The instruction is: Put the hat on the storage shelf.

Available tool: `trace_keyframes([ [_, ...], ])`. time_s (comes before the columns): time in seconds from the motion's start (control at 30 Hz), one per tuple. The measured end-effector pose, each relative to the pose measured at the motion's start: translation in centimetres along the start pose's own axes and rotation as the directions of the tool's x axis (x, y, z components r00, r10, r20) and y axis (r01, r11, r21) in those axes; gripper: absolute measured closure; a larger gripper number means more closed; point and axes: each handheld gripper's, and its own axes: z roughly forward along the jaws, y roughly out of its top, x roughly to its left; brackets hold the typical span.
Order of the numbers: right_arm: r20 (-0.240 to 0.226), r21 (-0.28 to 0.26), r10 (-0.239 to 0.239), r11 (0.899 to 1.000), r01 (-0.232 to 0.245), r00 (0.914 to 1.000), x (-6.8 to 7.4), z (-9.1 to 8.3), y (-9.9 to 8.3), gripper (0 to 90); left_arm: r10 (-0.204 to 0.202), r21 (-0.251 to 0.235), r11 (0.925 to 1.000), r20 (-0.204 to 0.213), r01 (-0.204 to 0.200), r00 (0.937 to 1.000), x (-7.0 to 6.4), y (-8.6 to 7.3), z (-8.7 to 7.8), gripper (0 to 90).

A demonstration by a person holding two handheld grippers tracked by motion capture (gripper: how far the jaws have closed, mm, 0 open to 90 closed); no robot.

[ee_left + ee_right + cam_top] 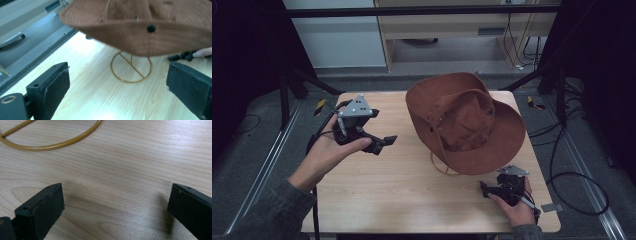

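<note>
We note right gripper [486, 189] at near table [412, 200] edge, jaws spread, empty; left gripper [384, 142] likewise released. Brown hat [464, 122] perches on wire stand [131, 67], right of centre. Risk: brim nudge tips stand, hat slides off.

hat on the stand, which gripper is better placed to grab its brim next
Probably the left gripper: its open jaws face the hat brim directly. The right gripper is nearer but points down at the table.
</note>
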Motion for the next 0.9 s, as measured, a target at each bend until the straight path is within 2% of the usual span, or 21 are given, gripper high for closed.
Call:
trace_keyframes([
  [0.2, 0.000, 0.000, 0.000, 1.000, 0.000, 1.0000, 0.0, 0.0, 0.0, 0.8, -0.037, 0.025, 0.9990, 0.004, 0.037, 0.9993, 0.2, -2.7, 1.2, 4.5],
  [0.37, 0.000, 0.001, 0.000, 1.000, 0.000, 1.0000, 0.0, 0.0, 0.0, 0.8, -0.069, 0.061, 0.9958, 0.008, 0.069, 0.9976, 0.7, -4.9, 2.9, 4.5],
  [0.43, 0.000, 0.000, 0.000, 1.000, 0.000, 1.0000, 0.0, 0.0, 0.0, 0.8, -0.094, 0.065, 0.9935, 0.008, 0.093, 0.9956, 0.9, -5.8, 3.7, 4.6],
  [0.53, 0.000, 0.001, 0.000, 1.000, 0.000, 1.0000, 0.0, 0.0, 0.0, 0.7, -0.092, 0.089, 0.9918, -0.003, 0.092, 0.9957, 1.1, -6.9, 4.6, 4.6],
  [0.6, 0.000, 0.000, 0.000, 1.000, 0.000, 1.0000, 0.0, 0.0, 0.0, 0.7, -0.121, 0.092, 0.9884, 0.003, 0.121, 0.9926, 1.4, -8.3, 5.5, 4.9],
  [0.7, 0.000, 0.000, 0.000, 1.000, 0.000, 1.0000, 0.0, 0.0, 0.0, 0.8, -0.128, 0.121, 0.9843, -0.008, 0.128, 0.9917, 1.6, -10.0, 6.4, 5.1],
  [0.9, 0.000, 0.000, 0.000, 1.000, 0.000, 1.0000, 0.0, 0.0, 0.0, 0.7, -0.184, 0.152, 0.9712, -0.007, 0.183, 0.9828, 2.2, -13.1, 7.3, 5.3],
])
